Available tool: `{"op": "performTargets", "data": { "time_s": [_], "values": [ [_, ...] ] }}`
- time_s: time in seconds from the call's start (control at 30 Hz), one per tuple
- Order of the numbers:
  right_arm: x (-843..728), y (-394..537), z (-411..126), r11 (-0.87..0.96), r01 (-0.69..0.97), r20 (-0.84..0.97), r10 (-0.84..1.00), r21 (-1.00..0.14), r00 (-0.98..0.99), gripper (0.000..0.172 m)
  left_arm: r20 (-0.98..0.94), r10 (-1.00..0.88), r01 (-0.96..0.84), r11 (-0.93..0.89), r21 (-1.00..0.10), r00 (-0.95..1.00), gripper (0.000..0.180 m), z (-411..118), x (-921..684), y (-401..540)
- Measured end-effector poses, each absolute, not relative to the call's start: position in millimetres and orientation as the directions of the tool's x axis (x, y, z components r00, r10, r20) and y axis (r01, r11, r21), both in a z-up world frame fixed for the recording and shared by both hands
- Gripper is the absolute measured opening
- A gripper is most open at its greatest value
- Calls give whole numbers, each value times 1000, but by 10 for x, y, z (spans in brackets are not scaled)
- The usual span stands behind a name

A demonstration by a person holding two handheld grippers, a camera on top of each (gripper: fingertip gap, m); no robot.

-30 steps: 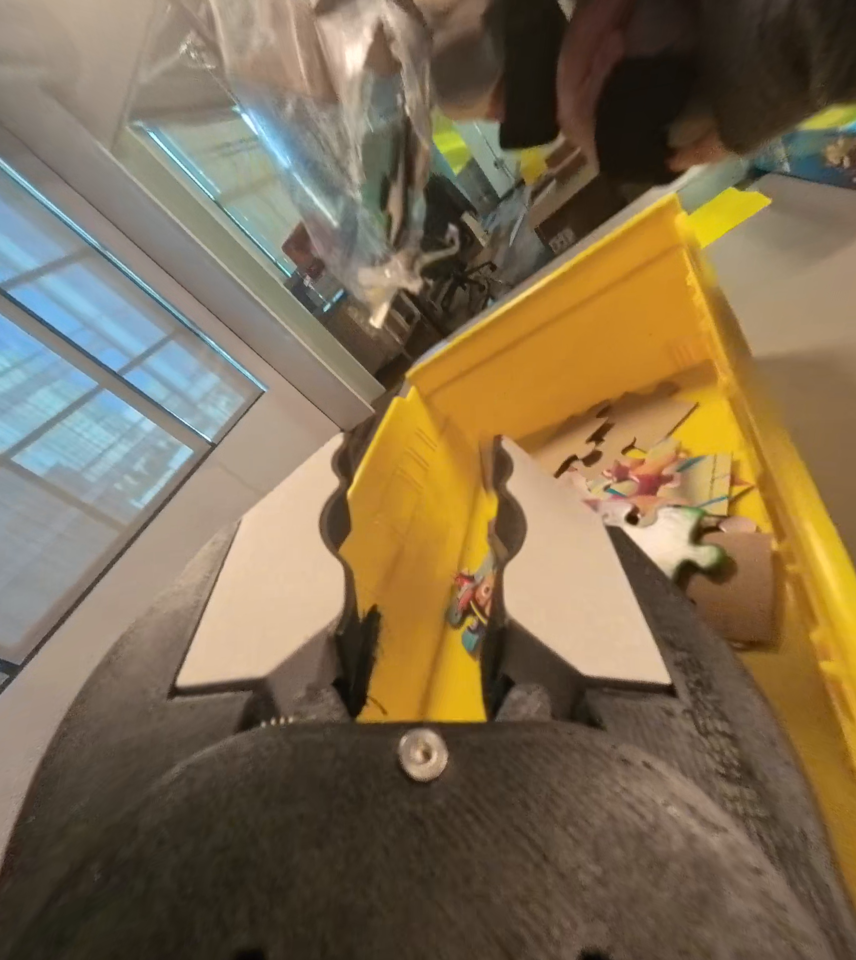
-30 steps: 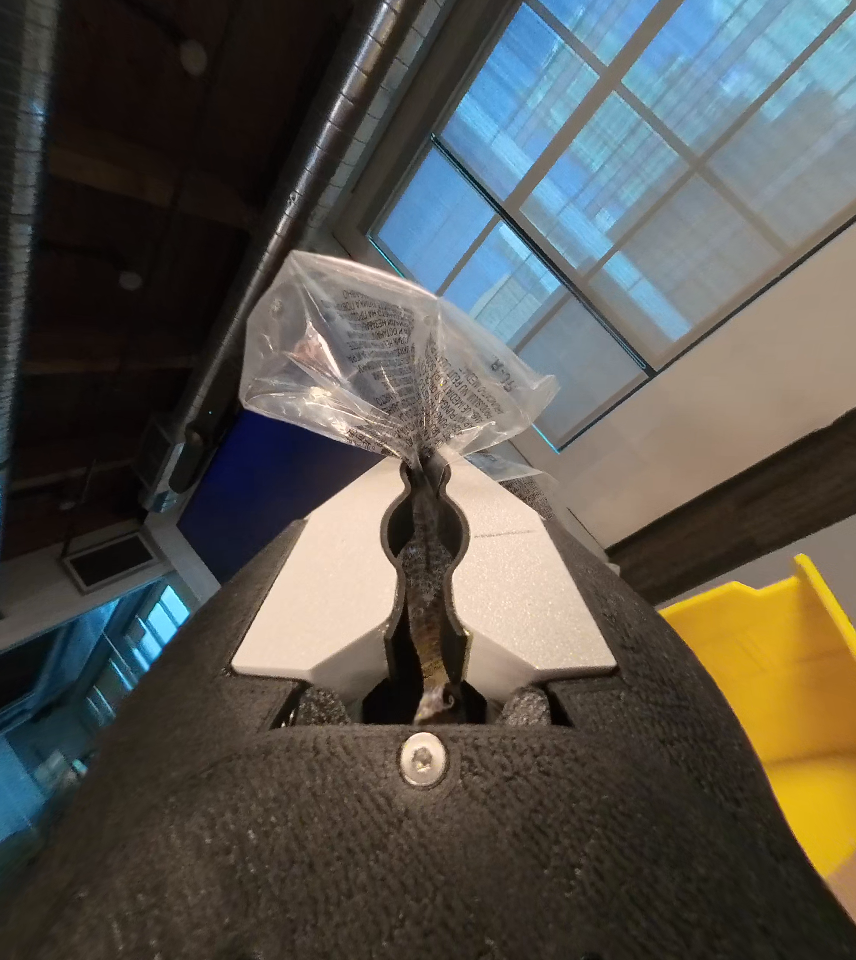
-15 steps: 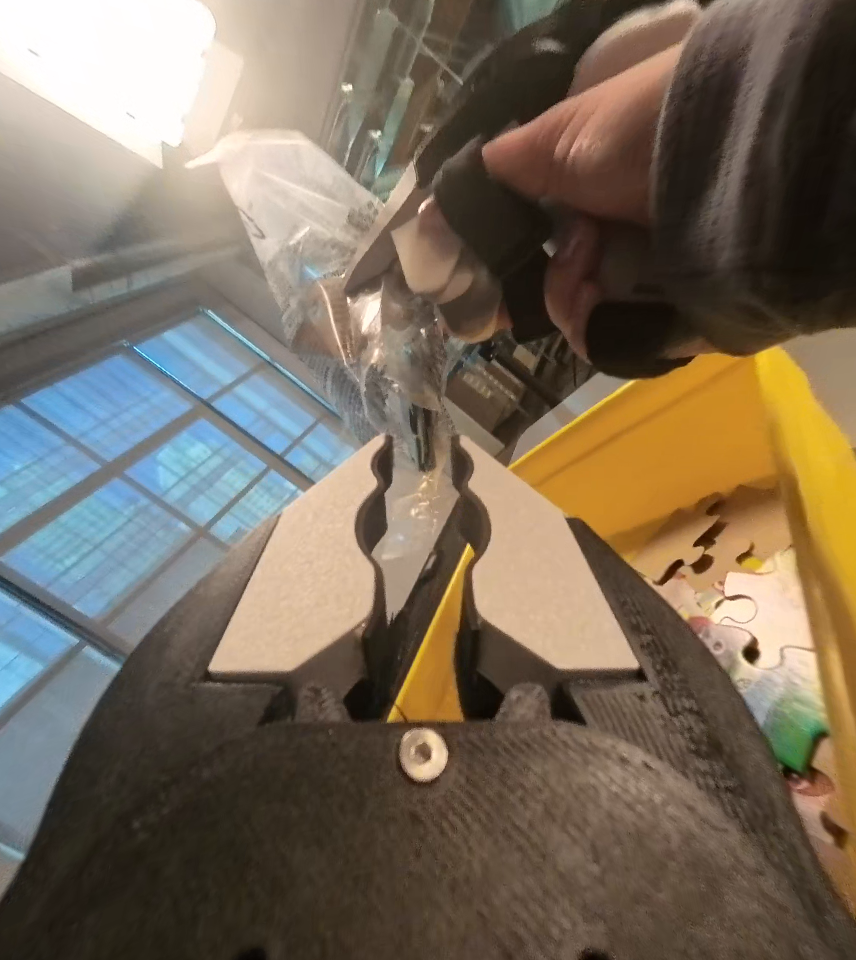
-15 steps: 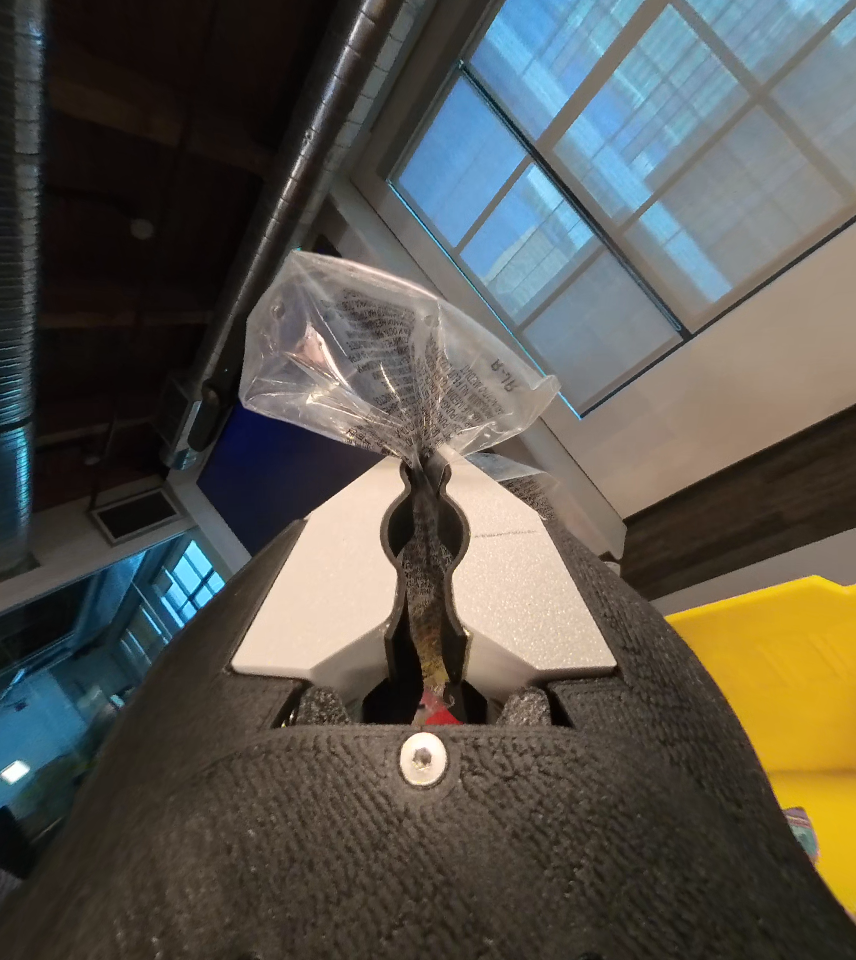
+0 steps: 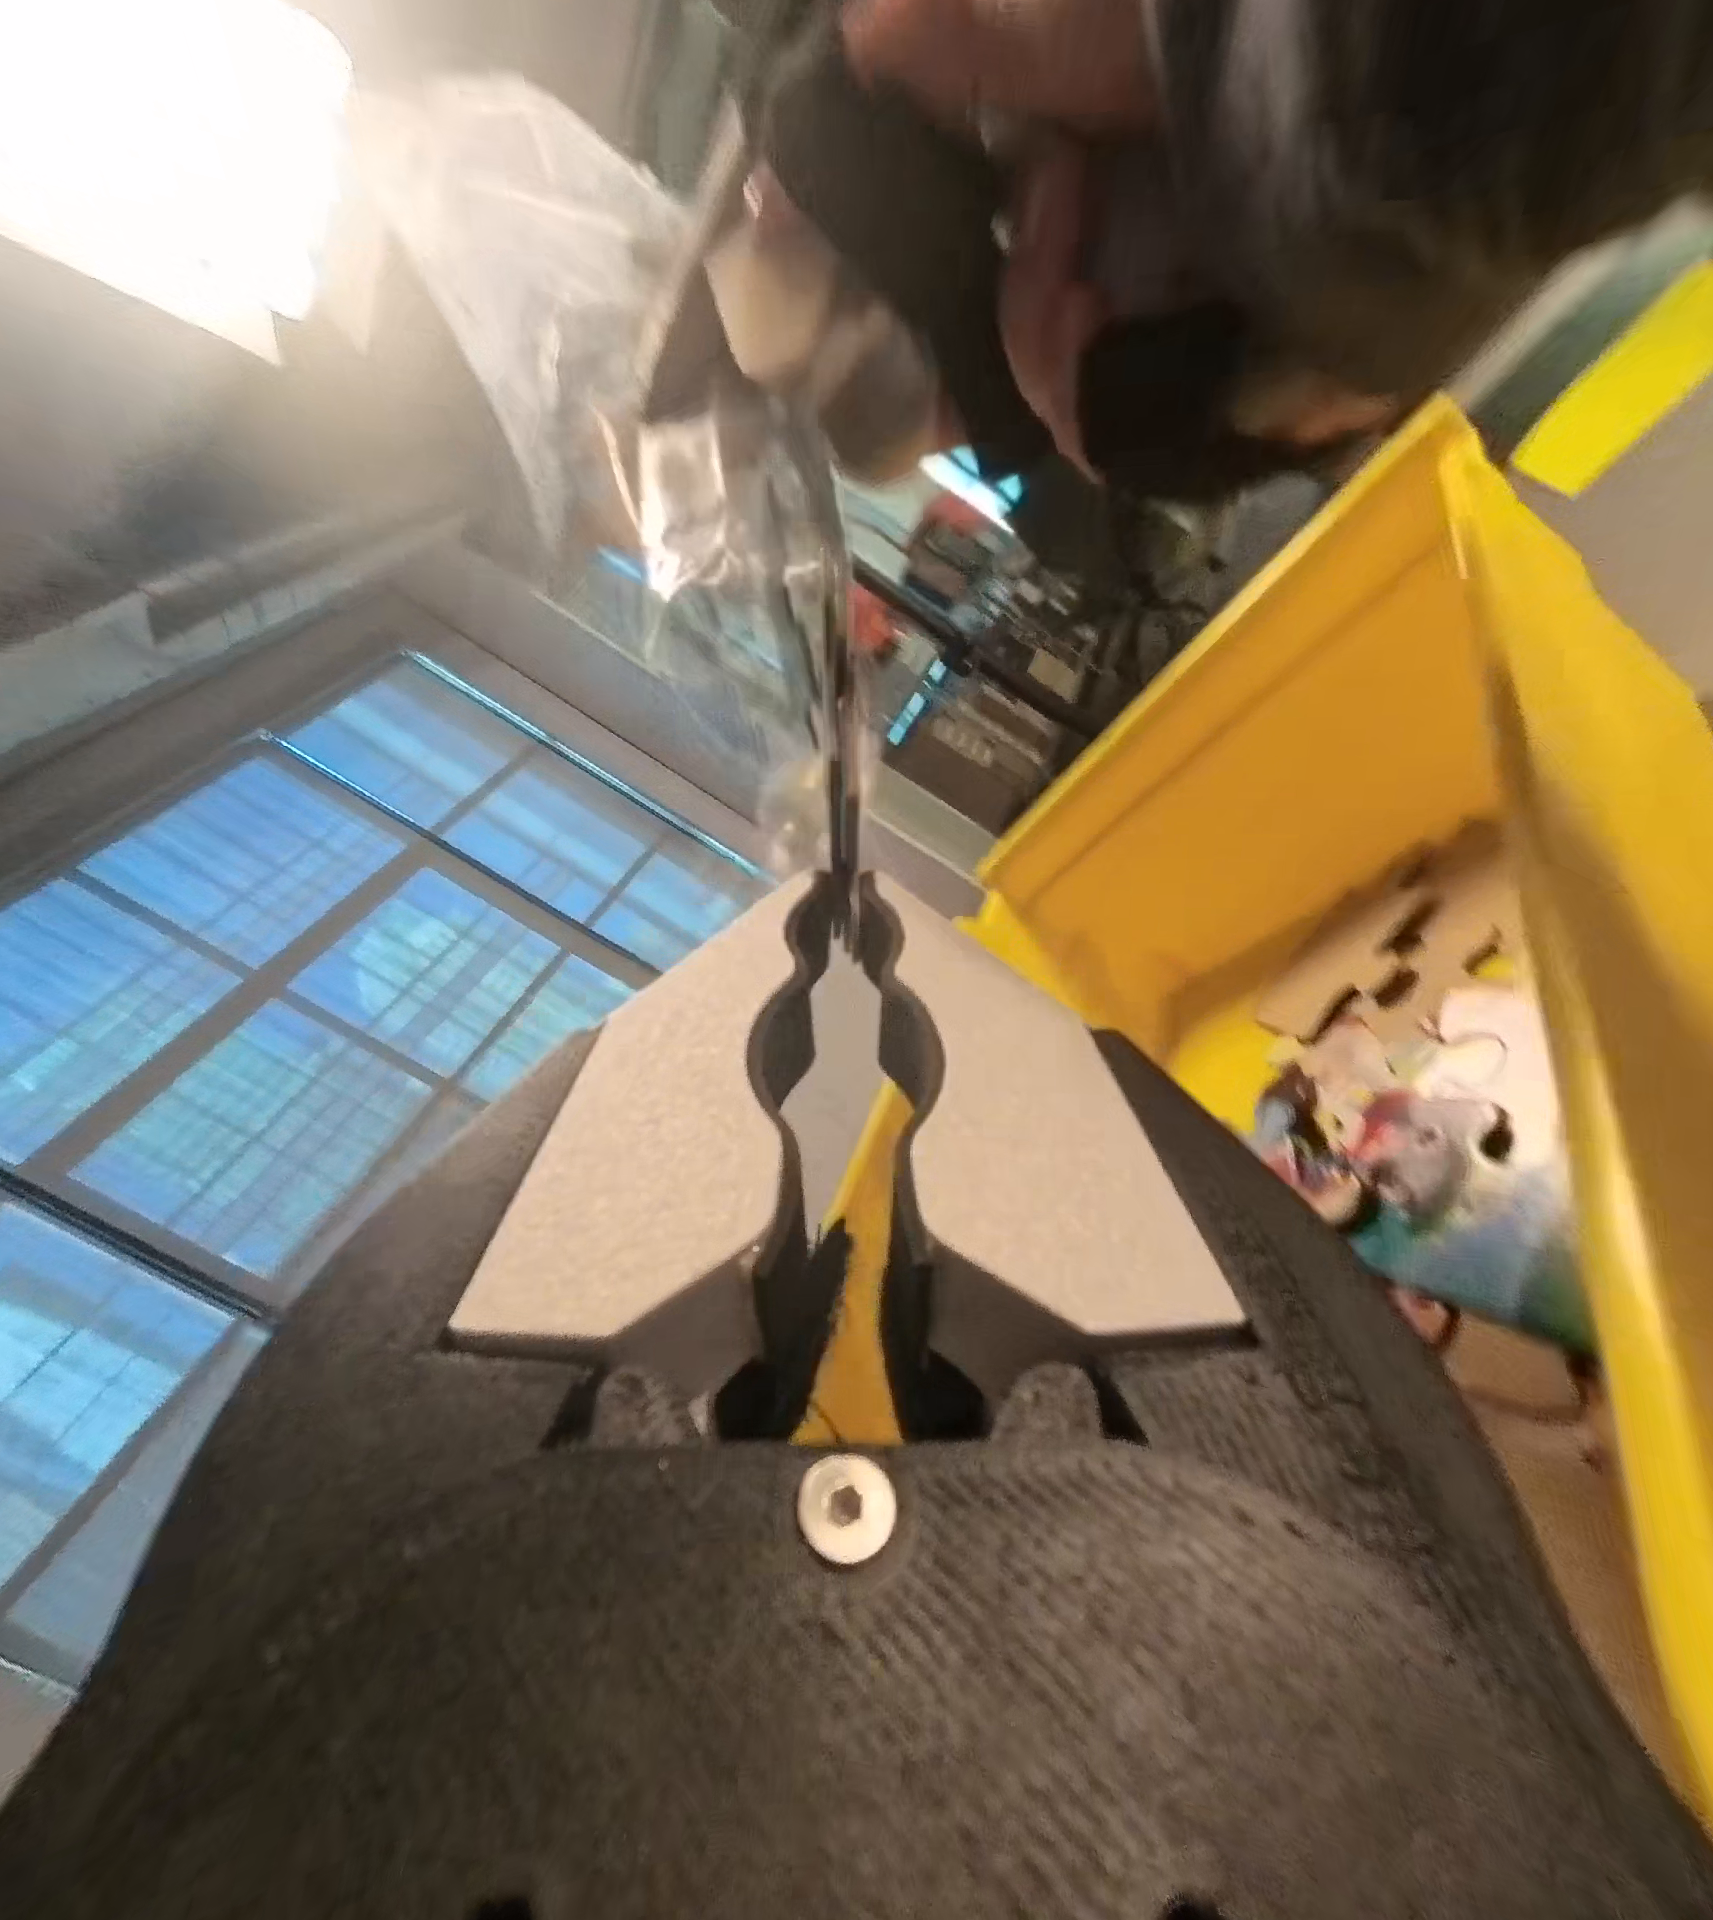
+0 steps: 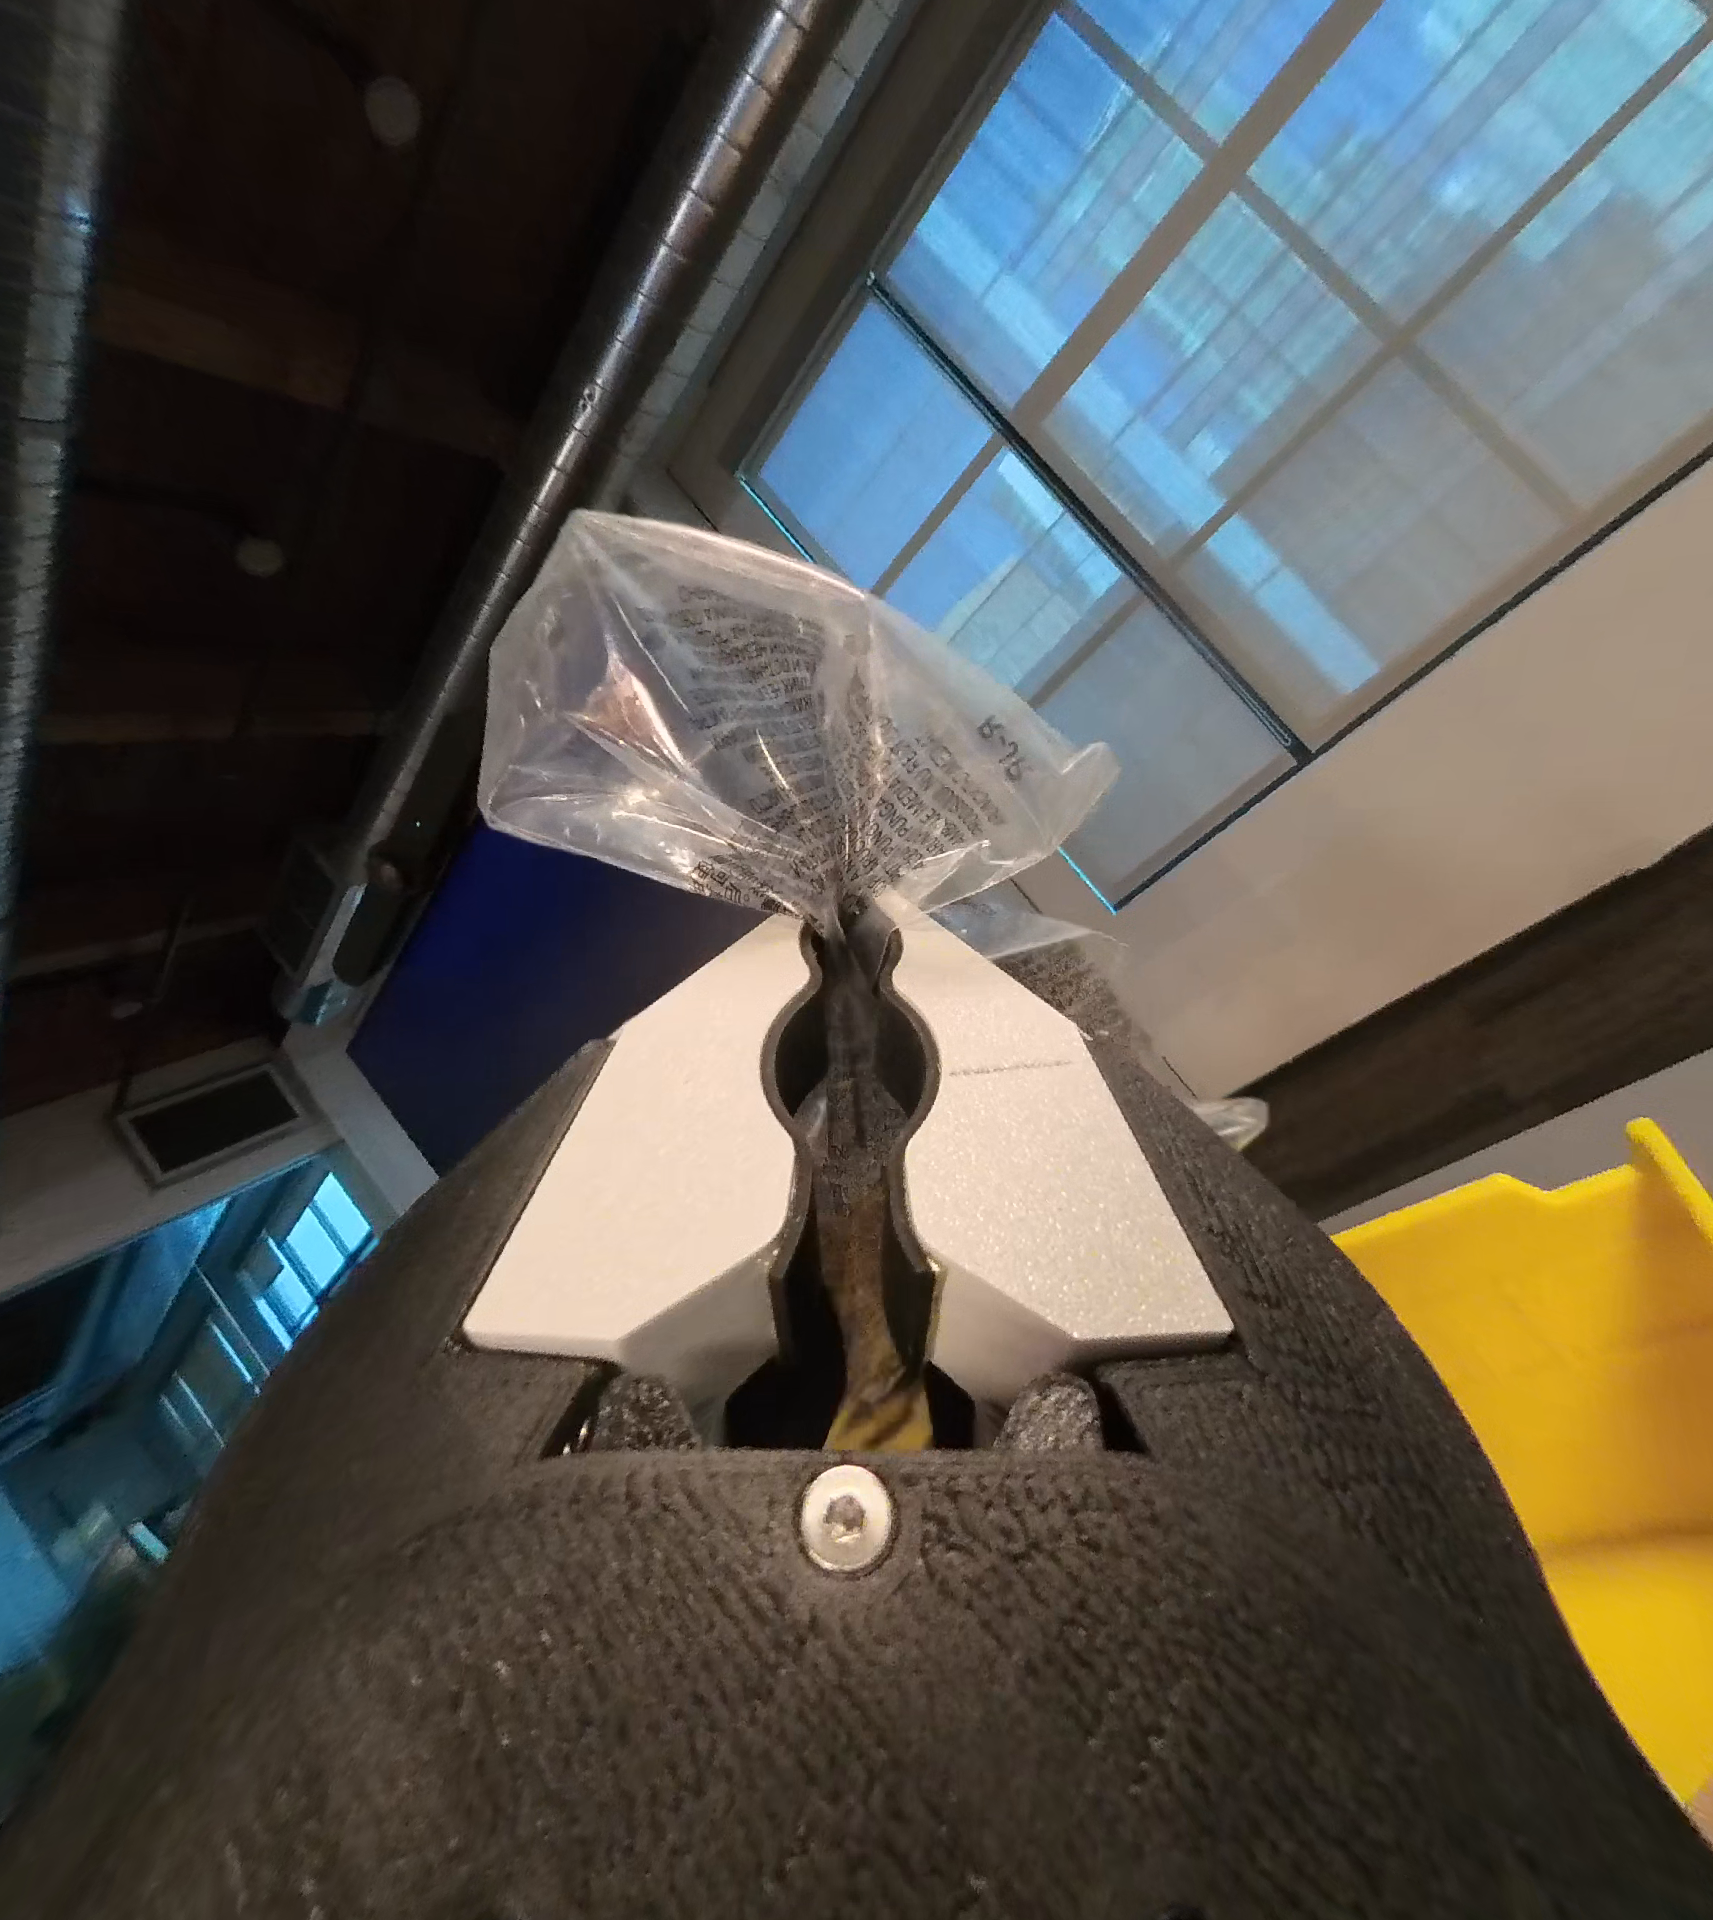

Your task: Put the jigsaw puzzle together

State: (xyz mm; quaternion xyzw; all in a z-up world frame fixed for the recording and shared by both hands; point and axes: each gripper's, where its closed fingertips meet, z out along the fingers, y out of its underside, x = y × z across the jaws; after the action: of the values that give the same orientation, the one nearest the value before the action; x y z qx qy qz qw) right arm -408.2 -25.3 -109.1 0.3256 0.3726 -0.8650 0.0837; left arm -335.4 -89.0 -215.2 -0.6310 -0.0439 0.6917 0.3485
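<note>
A clear plastic bag (image 6: 790,748) is fanning out at centre frame, its neck pinched in the right gripper (image 6: 852,930), while the left gripper (image 5: 839,894) is clamping its lower edge; both grips want steady tension. The yellow bin (image 5: 1662,1039) of puzzle pieces (image 5: 1403,1132) is crowding the right.

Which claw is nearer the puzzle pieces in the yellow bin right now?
Left, as far as I can judge. The left claw sits beside the yellow bin, puzzle pieces close on its right. The right claw points up at the window; its view shows only a bin corner.
</note>
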Motion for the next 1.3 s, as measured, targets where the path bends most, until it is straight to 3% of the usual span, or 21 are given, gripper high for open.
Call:
{"op": "performTargets", "data": {
  "time_s": [0.07,0.2,0.3,0.47,0.57,0.77,0.97,1.1,1.2,1.27,1.3],
  "values": [
    [-4085,-245,-1092,-711,386,-626,98,-588,-773,0,-823,547,-333,-756,-564,151,4,-2361,-3447,-977],
    [-4074,-321,-1107,-691,397,-624,101,-605,-775,0,-722,617,-281,-665,-691,315,41,-2480,-3455,-992],
    [-4039,-429,-1127,-629,369,-583,168,-684,-795,0,-749,606,-389,-644,-659,268,38,-2286,-3341,-918],
    [-3792,-660,-1082,-388,137,-273,322,-911,-906,0,-774,597,-454,-641,-619,212,37,-2183,-3265,-877],
    [-3661,-734,-1063,-379,163,-256,209,-911,-944,0,-750,625,-453,-617,-644,215,39,-2188,-3270,-934],
    [-3786,-651,-1146,-306,90,-205,368,-948,-907,0,-591,750,-432,-447,-784,297,46,-2017,-3287,-1134],
    [-3747,-690,-1193,-244,86,-173,360,-966,-917,0,-487,777,-437,-306,-846,399,59,-1872,-3241,-1106],
    [-3720,-753,-1218,-67,-136,88,478,-988,-874,0,-288,779,-434,-22,-900,557,70,-1448,-3067,-1023],
    [-3583,-866,-1142,43,-362,332,507,-931,-795,0,-155,791,-359,87,-929,592,75,-1179,-3121,-1062],
    [-3485,-962,-1158,120,-457,454,482,-881,-749,0,-101,798,-270,79,-959,594,65,-1143,-3238,-1077],
    [-3454,-1001,-1174,147,-486,493,470,-862,-732,0,-102,781,-258,78,-963,616,50,-1109,-3246,-1059]
  ]
}}
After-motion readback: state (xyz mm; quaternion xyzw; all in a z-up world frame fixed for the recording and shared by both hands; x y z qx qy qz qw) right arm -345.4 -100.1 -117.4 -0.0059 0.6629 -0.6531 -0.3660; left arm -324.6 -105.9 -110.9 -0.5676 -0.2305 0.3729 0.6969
